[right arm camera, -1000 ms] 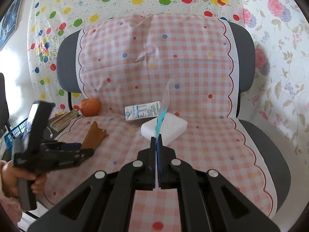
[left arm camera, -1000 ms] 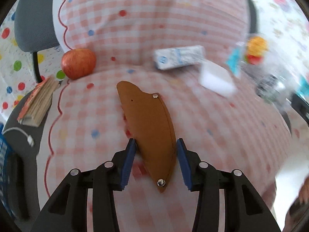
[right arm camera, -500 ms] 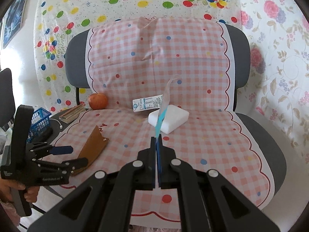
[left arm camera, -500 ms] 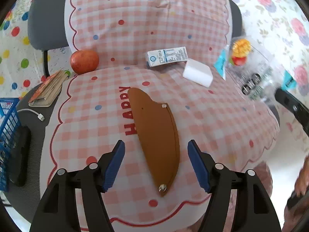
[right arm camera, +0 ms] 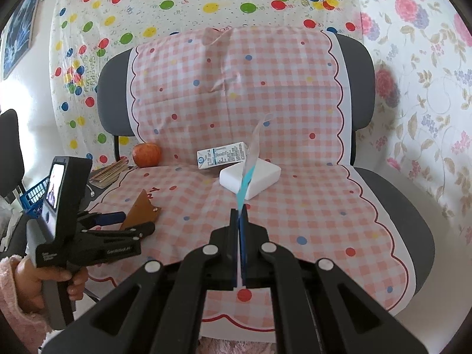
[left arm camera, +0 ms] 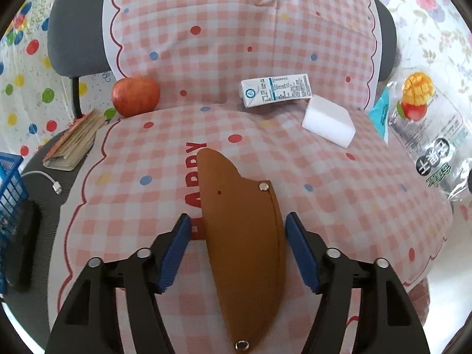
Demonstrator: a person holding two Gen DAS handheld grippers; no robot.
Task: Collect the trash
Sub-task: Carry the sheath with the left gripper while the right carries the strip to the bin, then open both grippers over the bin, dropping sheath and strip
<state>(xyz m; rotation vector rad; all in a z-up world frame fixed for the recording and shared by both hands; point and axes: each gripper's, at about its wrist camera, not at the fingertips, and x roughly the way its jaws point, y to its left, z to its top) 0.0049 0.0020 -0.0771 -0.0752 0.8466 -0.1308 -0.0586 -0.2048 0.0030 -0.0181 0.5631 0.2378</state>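
Straddling the brown leather sheath [left arm camera: 244, 253], our left tongs [left arm camera: 236, 253] stand open, pads apart from it. Our right tongs [right arm camera: 239, 221] pinch the snack wrapper [right arm camera: 249, 165] closed; milk carton [left arm camera: 275, 90] lies at one o'clock.

— what do the grippers look like?
— the left gripper [left arm camera: 236, 247] has black arms, blue pads and silver screws. the right gripper [right arm camera: 239, 227] has the same black arms and screws.
— and the person?
— a bare hand [right arm camera: 44, 277] with a fuzzy pink sleeve [right arm camera: 11, 306], on a black handle with a small screen [right arm camera: 54, 185].
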